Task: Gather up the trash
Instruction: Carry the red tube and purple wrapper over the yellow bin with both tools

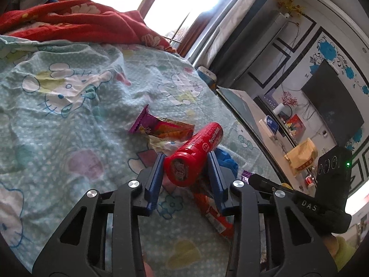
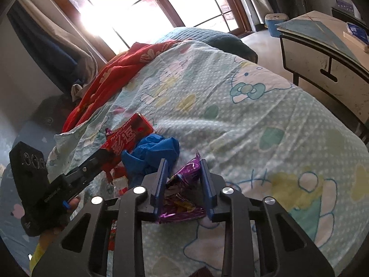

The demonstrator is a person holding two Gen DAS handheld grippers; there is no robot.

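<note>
The red tube (image 1: 193,154) reads "The color season" beside large Chinese characters; it lies near the bed's (image 2: 230,120) side edge, long axis running away from the left gripper (image 1: 186,161), whose blue fingers (image 1: 156,173) clamp its capped end; the right gripper (image 2: 184,180), angled downward, pinches a crumpled purple wrapper (image 2: 184,191); "DAS" marks its housing.

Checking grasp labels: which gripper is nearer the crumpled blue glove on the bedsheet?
Hard to call. The right gripper lies just beside the crumpled blue glove; the left gripper clamps the red cylindrical can beside it.
</note>
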